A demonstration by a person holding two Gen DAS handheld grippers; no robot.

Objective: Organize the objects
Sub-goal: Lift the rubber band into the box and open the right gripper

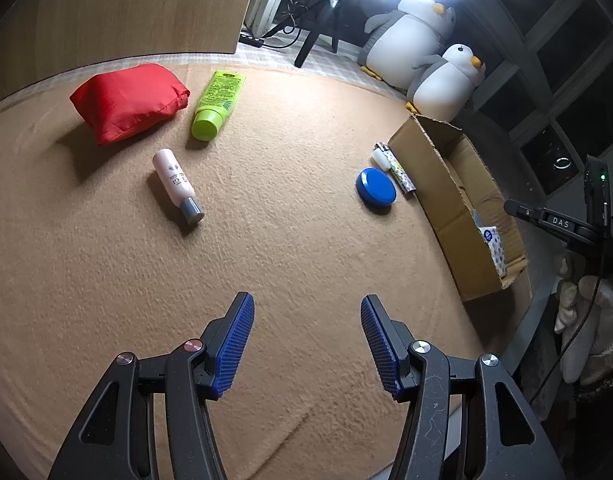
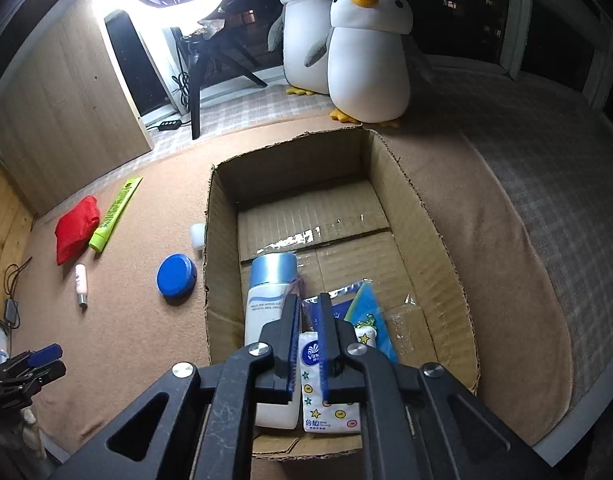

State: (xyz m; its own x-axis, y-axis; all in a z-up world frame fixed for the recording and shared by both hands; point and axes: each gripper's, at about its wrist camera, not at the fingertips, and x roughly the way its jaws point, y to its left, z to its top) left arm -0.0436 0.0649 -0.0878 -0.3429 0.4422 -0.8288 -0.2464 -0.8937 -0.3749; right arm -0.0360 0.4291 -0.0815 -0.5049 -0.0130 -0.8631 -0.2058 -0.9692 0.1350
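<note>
While the right gripper (image 2: 308, 344) hangs over the near end of the box (image 2: 220, 216), its two fingers stand close together with a thin gap, and a tissue pack (image 2: 330, 412) lies just under them. I cannot tell if the fingers press the pack or only hover above it. Left of the fingers a white bottle (image 2: 266, 308) with a pale blue cap lies in the box, and to the right there is a blue-green packet (image 2: 372, 308).

Outside the box, to the left of this gripper, a blue tin (image 2: 176, 274) sits on the brown mat (image 2: 138, 340). Further left lie a pink bottle (image 2: 81, 282), a green tube (image 2: 114, 212) and a red pouch (image 2: 74, 228).

On the other side, the left gripper (image 1: 308, 340) is wide open and holds nothing. It hovers over bare mat, well apart from all things. Ahead of it to the right is the blue tin, and a lighter (image 1: 400, 172) lies between the tin and the box wall. Two plush penguins (image 2: 366, 52) stand behind the box.
</note>
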